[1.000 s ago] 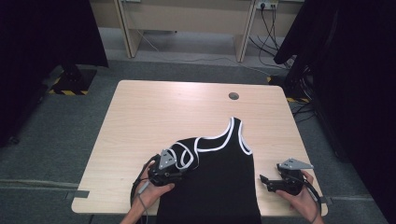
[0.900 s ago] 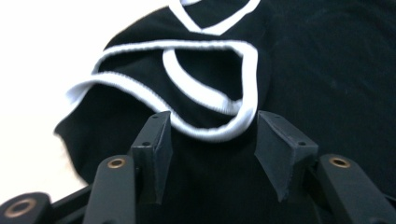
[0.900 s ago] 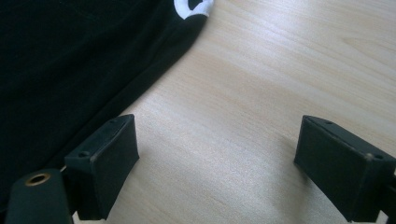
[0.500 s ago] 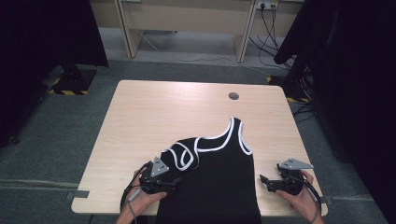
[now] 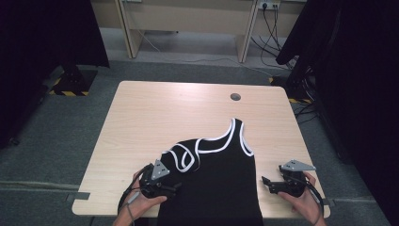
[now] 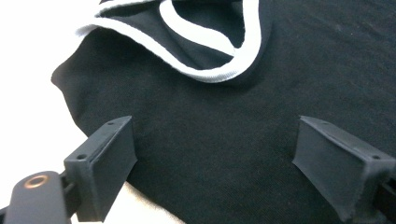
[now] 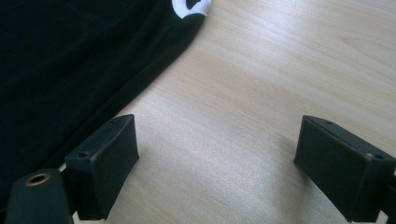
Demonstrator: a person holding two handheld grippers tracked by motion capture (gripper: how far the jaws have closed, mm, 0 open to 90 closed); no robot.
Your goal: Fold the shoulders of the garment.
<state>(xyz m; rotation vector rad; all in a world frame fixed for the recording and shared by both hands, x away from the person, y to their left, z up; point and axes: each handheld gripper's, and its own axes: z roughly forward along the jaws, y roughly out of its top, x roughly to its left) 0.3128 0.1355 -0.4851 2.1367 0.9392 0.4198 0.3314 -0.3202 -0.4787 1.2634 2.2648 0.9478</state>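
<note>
Tabletop (image 5: 155, 113): pale wood, with a small round hole near the far edge in the high view. That view alone takes in the whole layout: grey floor round it, dark curtains at both sides, cables at the far wall.

Top (image 5: 214, 183): black, sleeveless, white trim at neck and armholes. It lies on the near half of the tabletop, hem hanging over the near edge, one strap reaching toward the far edge, the left shoulder bunched and folded over on itself. The left gripper view shows what the high view cannot: the fold close up, a loop of white trim (image 6: 210, 56) lying on black cloth (image 6: 261, 140), and the fabric's left edge rumpled against bare tabletop.

Left gripper (image 5: 175, 187): at the top's left edge, near the fold. Its jaws have just been opening and now stand wide, with cloth lying under the gap but no pad pressing on it.

Right gripper (image 5: 264, 183): just off the top's right edge. Its own view shows the jaws wide over bare wood (image 7: 261, 102), the black side seam (image 7: 84, 70) running just past the left jaw, a scrap of white trim (image 7: 189, 7) at the upper edge.
</note>
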